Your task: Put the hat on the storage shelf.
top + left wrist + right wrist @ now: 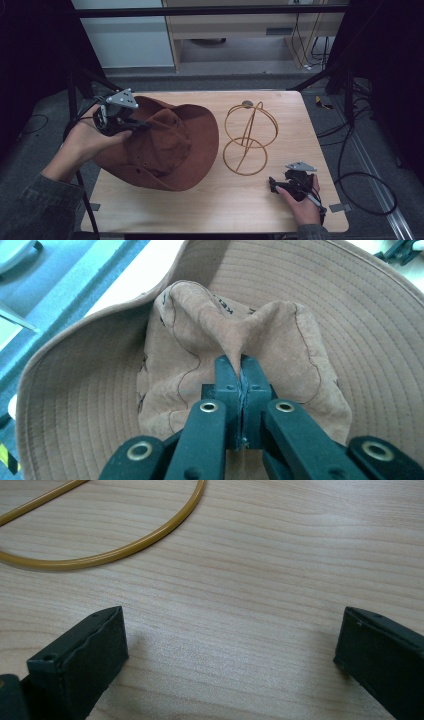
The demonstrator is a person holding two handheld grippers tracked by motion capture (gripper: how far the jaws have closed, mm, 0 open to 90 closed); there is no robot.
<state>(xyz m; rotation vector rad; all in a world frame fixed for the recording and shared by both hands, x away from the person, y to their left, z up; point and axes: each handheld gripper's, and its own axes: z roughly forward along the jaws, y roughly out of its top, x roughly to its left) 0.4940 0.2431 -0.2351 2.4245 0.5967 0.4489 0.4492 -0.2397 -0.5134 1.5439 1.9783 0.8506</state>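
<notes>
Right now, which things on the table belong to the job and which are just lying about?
In the job:
- hat, its crown fabric pinched
- left gripper, shut on the hat
- wire stand, beside the hat, probably where it goes
- right gripper, open, resting on the table near the stand

Lying about:
- cables on the floor, right of the table

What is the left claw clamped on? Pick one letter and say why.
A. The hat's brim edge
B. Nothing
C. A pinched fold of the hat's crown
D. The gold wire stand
C: the left claw pinches a raised fold of the brown hat's crown.
</notes>
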